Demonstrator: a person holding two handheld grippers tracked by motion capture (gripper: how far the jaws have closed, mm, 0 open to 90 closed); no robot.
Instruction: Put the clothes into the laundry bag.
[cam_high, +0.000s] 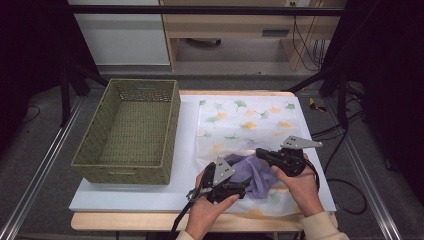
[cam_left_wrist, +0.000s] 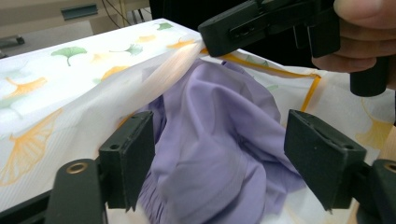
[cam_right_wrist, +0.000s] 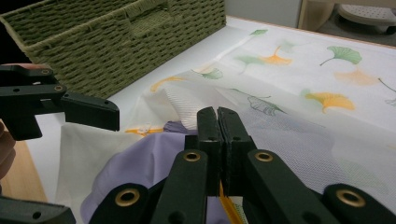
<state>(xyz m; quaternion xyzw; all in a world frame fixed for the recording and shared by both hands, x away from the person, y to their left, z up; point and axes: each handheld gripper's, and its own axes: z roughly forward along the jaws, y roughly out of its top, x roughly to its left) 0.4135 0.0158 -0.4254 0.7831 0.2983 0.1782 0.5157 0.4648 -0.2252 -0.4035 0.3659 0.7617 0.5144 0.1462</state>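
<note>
My right tool (cam_right_wrist: 218, 122) is clamped on the mesh laundry bag's (cam_high: 250, 117) edge, holding it up. My left tool (cam_left_wrist: 219, 158) stands apart around the purple garment (cam_left_wrist: 219, 140), partly inside; pushing it fully in and zipping remain.

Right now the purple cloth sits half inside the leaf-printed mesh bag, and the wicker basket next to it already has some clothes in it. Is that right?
Not quite. The purple cloth does sit half inside the leaf-printed mesh bag, but the wicker basket beside it holds nothing: the high view looks straight down onto its bare woven bottom.
</note>
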